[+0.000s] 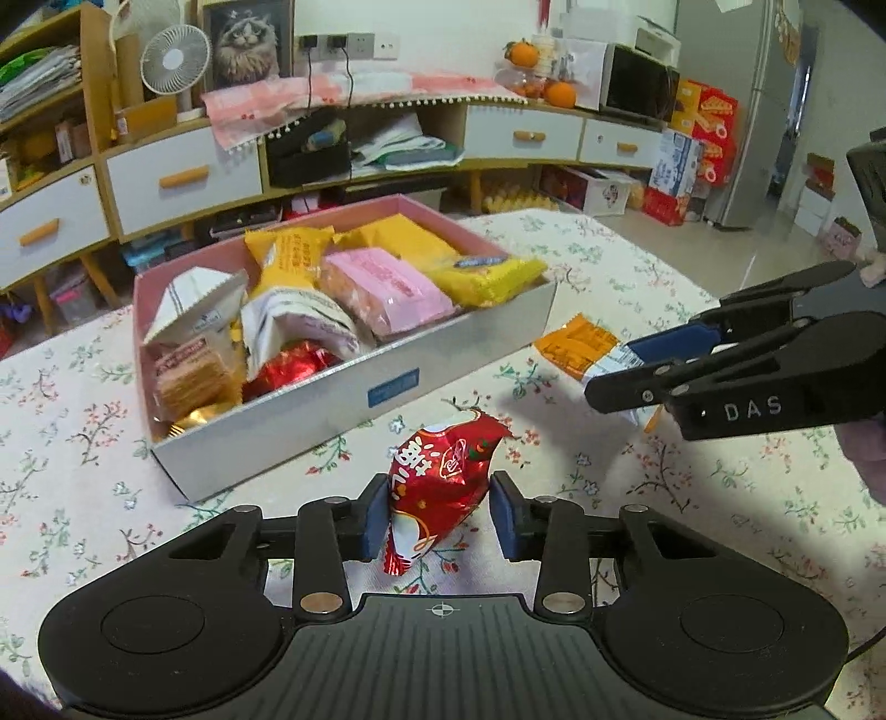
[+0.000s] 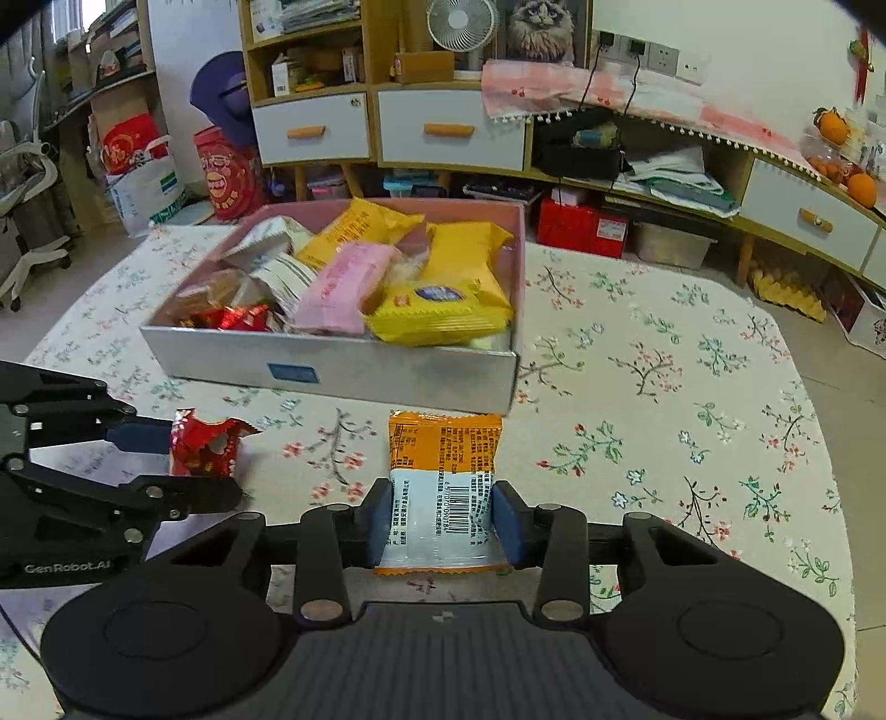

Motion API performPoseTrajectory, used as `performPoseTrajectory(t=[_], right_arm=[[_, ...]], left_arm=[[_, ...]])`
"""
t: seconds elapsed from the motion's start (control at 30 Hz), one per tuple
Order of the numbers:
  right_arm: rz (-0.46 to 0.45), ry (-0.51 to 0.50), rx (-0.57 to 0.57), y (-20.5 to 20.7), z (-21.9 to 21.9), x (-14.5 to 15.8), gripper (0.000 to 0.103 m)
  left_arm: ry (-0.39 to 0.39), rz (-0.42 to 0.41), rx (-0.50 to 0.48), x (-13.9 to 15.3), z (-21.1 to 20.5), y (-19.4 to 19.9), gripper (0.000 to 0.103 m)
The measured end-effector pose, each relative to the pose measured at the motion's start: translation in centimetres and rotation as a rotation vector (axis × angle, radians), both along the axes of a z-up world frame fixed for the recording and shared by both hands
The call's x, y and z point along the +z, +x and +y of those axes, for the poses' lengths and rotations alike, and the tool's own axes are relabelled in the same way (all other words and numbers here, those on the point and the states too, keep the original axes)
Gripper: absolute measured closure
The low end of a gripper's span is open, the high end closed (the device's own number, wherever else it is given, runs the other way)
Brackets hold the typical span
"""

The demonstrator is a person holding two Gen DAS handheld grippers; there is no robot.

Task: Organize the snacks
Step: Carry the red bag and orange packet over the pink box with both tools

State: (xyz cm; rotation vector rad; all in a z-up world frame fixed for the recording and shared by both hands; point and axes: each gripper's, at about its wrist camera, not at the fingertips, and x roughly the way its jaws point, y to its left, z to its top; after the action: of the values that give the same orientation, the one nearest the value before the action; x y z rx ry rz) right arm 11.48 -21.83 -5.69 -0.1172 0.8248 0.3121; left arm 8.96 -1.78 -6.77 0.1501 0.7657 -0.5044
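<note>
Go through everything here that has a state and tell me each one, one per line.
Left claw: shut on the red snack packet.
Right claw: shut on the orange-and-white packet.
Snack box: open, heaped with packets.
Pink packet: lying in the box.
Cabinet drawers: closed.

Beyond the floral-clothed worktop [image 2: 664,387] I see a white desk fan [image 1: 174,58] beside a framed cat picture [image 1: 246,41], white drawers with orange handles [image 1: 183,177], oranges [image 1: 523,52] near a microwave [image 1: 637,80], and a red bag [image 2: 230,177] on the floor.
</note>
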Motion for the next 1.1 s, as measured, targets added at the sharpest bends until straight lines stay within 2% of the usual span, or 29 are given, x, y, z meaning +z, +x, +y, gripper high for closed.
performPoseTrajectory(t=[0.23,0.6,0.87,1.1], right_arm=[[-0.026,0.023,0.006,-0.6,1.2,1.4,0.093],[-0.085,0.11,-0.012,0.2,2.4,3.9,0.093],[-0.107,0.181,-0.082,3.0,2.5,3.8,0.093],[-0.115,0.221,-0.156,5.4,2.3,3.0,0.093]], left_arm=[[-0.028,-0.042,0.021,1.8,0.9,-0.1,0.068],[-0.063,-0.094,0.133,3.8,3.5,2.3,0.068],[-0.058,-0.129,0.27,3.2,5.0,5.5,0.068],[-0.051,-0.136,0.302,2.5,4.7,7.6,0.068]])
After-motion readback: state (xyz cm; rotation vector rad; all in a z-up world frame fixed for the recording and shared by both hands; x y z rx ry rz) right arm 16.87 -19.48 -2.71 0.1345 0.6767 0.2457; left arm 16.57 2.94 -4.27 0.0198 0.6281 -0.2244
